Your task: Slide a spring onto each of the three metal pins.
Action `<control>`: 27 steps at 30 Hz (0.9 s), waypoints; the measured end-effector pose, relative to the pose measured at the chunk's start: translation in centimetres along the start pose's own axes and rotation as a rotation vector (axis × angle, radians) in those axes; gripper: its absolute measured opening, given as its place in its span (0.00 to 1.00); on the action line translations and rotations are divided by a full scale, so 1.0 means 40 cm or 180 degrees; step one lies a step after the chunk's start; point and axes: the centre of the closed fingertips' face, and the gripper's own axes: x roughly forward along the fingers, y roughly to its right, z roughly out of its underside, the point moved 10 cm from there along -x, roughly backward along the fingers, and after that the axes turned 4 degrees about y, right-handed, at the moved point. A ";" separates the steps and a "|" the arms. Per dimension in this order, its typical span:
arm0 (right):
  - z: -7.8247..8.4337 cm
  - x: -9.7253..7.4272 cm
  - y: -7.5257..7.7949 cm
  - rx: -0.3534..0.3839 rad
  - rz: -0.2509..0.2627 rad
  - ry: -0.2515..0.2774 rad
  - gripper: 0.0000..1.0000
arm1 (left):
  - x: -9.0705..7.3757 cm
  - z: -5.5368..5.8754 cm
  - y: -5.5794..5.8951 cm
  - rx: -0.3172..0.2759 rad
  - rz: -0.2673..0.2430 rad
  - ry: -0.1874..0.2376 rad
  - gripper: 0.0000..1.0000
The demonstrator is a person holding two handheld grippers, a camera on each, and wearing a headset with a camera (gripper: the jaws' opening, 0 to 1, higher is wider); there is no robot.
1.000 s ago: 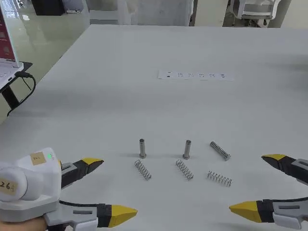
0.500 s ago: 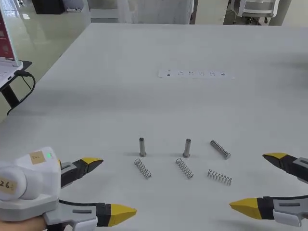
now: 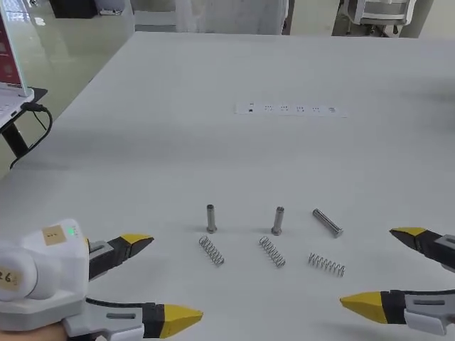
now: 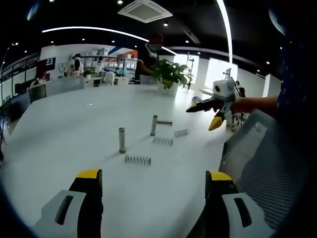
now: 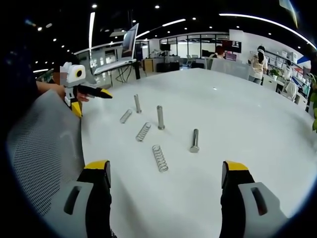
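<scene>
**Three pins, three springs, both grippers wide and empty**

Three short grey metal pins are on the white desk [image 3: 142,142]. The left pin [image 3: 211,218] and the middle pin [image 3: 278,221] stand upright. The right pin [image 3: 327,222] lies on its side at a slant.

Three small coiled steel springs lie flat in a row just on the near side of the pins. There is one in front of each pin and none touches a pin: the left spring [image 3: 211,251], the middle spring [image 3: 271,251] and the right spring [image 3: 326,265]. No spring is on a pin yet.

The left gripper [image 3: 160,278], white-bodied with black, yellow-tipped jaws, hovers at the near left of the desk and points inward toward the row. Its jaws are spread wide with nothing between them. The right gripper [image 3: 380,268] mirrors it at the near right, jaws equally wide and empty. Both are well apart from the parts.

A flat white socket strip [image 3: 290,109] sits farther back on the desk.
</scene>
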 end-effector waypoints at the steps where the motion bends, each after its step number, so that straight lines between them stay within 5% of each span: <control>1: 0.000 0.000 0.000 0.0005 0.0002 0.0000 0.93 | 0.000 0.000 0.001 0.0001 0.0005 -0.0002 0.82; 15: -0.010 -0.008 0.010 0.0046 0.0070 0.0015 0.89 | 0.003 -0.002 0.004 0.0015 0.0038 0.0017 0.82; 27: -0.096 0.010 0.052 -0.0043 0.0118 0.0030 0.75 | 0.001 -0.004 0.004 0.0021 0.0023 0.0034 0.81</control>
